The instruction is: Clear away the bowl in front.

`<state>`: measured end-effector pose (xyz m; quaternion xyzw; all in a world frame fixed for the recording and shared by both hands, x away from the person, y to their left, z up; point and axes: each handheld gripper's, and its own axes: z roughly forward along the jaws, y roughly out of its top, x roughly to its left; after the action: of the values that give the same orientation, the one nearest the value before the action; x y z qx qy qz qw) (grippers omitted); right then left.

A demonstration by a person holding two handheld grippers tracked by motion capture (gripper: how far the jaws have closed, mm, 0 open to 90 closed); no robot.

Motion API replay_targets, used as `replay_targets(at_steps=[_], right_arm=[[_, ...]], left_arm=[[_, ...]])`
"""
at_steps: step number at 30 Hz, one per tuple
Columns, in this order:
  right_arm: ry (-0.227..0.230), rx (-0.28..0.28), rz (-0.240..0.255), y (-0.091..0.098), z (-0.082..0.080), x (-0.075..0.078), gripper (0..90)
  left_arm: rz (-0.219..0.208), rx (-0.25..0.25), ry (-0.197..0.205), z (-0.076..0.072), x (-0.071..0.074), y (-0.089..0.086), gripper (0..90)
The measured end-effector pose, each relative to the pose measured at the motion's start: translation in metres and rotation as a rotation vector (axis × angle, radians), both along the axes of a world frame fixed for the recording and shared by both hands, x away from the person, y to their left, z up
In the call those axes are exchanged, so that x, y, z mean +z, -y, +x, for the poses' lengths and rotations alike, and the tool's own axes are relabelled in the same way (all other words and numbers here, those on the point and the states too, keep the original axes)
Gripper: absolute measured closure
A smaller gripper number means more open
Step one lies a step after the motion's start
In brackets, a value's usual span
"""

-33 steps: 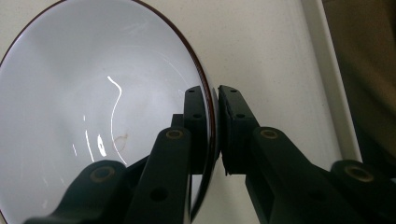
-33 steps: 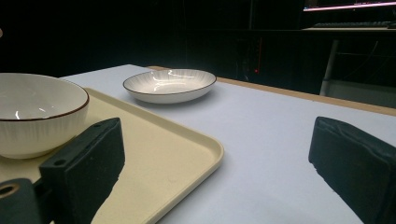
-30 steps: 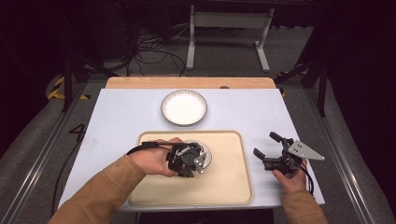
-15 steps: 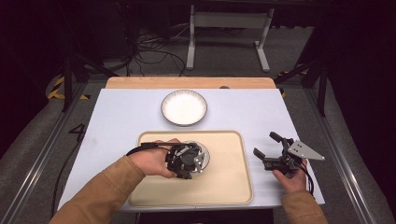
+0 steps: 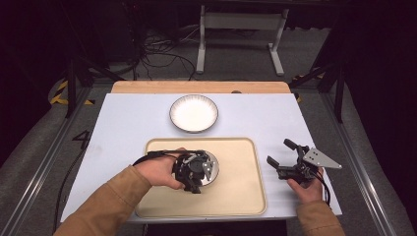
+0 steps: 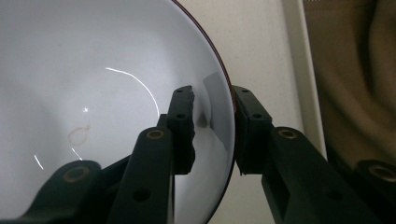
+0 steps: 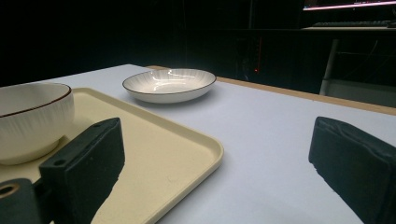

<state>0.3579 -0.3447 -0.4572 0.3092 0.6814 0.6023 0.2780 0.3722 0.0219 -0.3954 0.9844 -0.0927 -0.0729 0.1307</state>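
White ceramic bowl with a thin dark-brown rim (image 6: 93, 93) sits on the cream rectangular plastic tray (image 5: 241, 196), in the tray's left-centre part, as the high view shows. Left claw (image 6: 212, 121) stands over the bowl's rim: one black jaw inside the bowl against the inner wall, the other outside the rim. A narrow gap shows between the inner pad and the wall, and the jaws have just been opening, so the rim lies between them but is not pressed; claw narrow, loosened. In the high view the left claw (image 5: 194, 172) covers most of the bowl (image 5: 212, 167), held by the left hand (image 5: 158, 169) in a tan sleeve that comes in from the bottom edge. In the right gripper view the bowl (image 7: 32, 121) rests upright on the tray (image 7: 187, 144), its outer wall finely ribbed. Beyond the tray's far edge, apart from it, a shallow white ribbed plate with a dark rim (image 5: 193, 113) lies on the white tabletop (image 5: 123, 128). Right claw (image 5: 280, 160) is held in the right hand (image 5: 307, 187) just off the tray's right edge, above the tabletop, jaws wide apart with nothing between them; it points toward the tray and the plate (image 7: 169, 85).
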Motion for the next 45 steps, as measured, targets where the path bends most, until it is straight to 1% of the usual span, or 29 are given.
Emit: replay_targets(at_steps=[2, 3, 4, 5, 6, 7, 8, 9, 11, 12, 15, 16, 18, 19, 23, 26, 27, 33, 34, 35, 36, 38, 40, 43, 45], right_arm=[[0.002, 0.000, -0.001, 0.000, 0.000, 0.000, 4.1], [0.002, 0.000, -0.002, 0.000, 0.000, 0.000, 4.1], [0.002, 0.000, -0.002, 0.000, 0.000, 0.000, 4.1], [0.002, 0.000, -0.002, 0.000, 0.000, 0.000, 4.1], [0.002, 0.000, -0.002, 0.000, 0.000, 0.000, 4.1], [0.002, 0.000, -0.001, 0.000, 0.000, 0.000, 4.1], [-0.001, -0.001, 0.000, 0.000, 0.000, 0.000, 4.1], [-0.002, 0.001, -0.001, 0.000, 0.000, 0.000, 4.1], [-0.004, 0.002, 0.000, 0.000, 0.001, 0.000, 4.1], [-0.005, 0.002, 0.000, 0.000, 0.001, 0.000, 4.1], [-0.008, 0.005, -0.001, 0.000, 0.001, 0.000, 4.5], [-0.008, 0.004, -0.001, 0.000, 0.001, 0.000, 4.6], [-0.008, 0.006, 0.000, 0.000, 0.001, 0.000, 4.6], [-0.009, 0.007, 0.001, 0.000, 0.001, 0.000, 4.6], [-0.012, 0.009, 0.001, 0.000, 0.002, 0.000, 4.7], [-0.016, 0.011, 0.003, 0.000, 0.002, 0.000, 5.2], [-0.017, 0.009, 0.003, 0.001, 0.002, 0.000, 5.2], [-0.020, 0.011, 0.009, 0.001, 0.002, 0.000, 5.3], [-0.022, 0.012, 0.010, 0.001, 0.003, 0.000, 5.4], [-0.022, 0.012, 0.010, 0.001, 0.003, 0.000, 5.4], [-0.025, 0.012, 0.010, 0.001, 0.003, 0.000, 5.5], [-0.024, 0.013, 0.008, 0.001, 0.003, 0.000, 5.5], [-0.024, 0.012, 0.008, 0.001, 0.003, 0.000, 5.5], [-0.025, 0.011, 0.011, 0.001, 0.003, 0.000, 5.5], [-0.025, 0.012, 0.012, 0.001, 0.003, 0.000, 5.5]], left_arm=[[-0.022, 0.013, -0.006, 0.002, 0.002, -0.004, 69.7], [-0.032, 0.019, -0.016, 0.002, 0.003, -0.005, 68.1], [-0.041, 0.025, -0.013, 0.001, 0.004, -0.006, 66.7], [-0.057, 0.025, -0.018, 0.002, 0.005, -0.007, 64.8], [-0.057, 0.025, -0.018, 0.002, 0.005, -0.007, 62.4], [-0.073, 0.039, -0.010, 0.003, 0.007, -0.009, 62.4], [-0.085, 0.052, -0.006, 0.004, 0.008, -0.011, 59.8], [-0.097, 0.064, -0.007, 0.004, 0.009, -0.013, 59.6], [-0.121, 0.073, 0.004, 0.004, 0.012, -0.016, 60.8], [-0.143, 0.089, -0.002, 0.003, 0.014, -0.018, 60.2], [-0.206, 0.128, 0.006, 0.005, 0.020, -0.026, 57.9], [-0.231, 0.141, -0.001, 0.005, 0.021, -0.029, 57.5], [-0.278, 0.173, 0.019, 0.005, 0.022, -0.035, 56.1], [-0.286, 0.182, 0.029, 0.005, 0.023, -0.037, 55.7], [-0.362, 0.240, 0.054, 0.001, 0.027, -0.047, 52.7], [-0.429, 0.274, 0.076, -0.002, 0.029, -0.055, 51.7], [-0.443, 0.282, 0.075, -0.003, 0.030, -0.057, 51.6], [-0.551, 0.357, 0.096, -0.010, 0.031, -0.075, 48.6], [-0.572, 0.376, 0.101, -0.011, 0.031, -0.080, 48.4], [-0.572, 0.376, 0.101, -0.011, 0.031, -0.080, 47.6], [-0.595, 0.393, 0.106, -0.012, 0.030, -0.084, 47.6], [-0.623, 0.429, 0.119, -0.013, 0.030, -0.091, 46.7], [-0.655, 0.460, 0.123, -0.014, 0.030, -0.097, 46.4], [-0.706, 0.507, 0.151, -0.015, 0.030, -0.108, 44.5], [-0.735, 0.531, 0.187, -0.017, 0.029, -0.114, 43.8]])
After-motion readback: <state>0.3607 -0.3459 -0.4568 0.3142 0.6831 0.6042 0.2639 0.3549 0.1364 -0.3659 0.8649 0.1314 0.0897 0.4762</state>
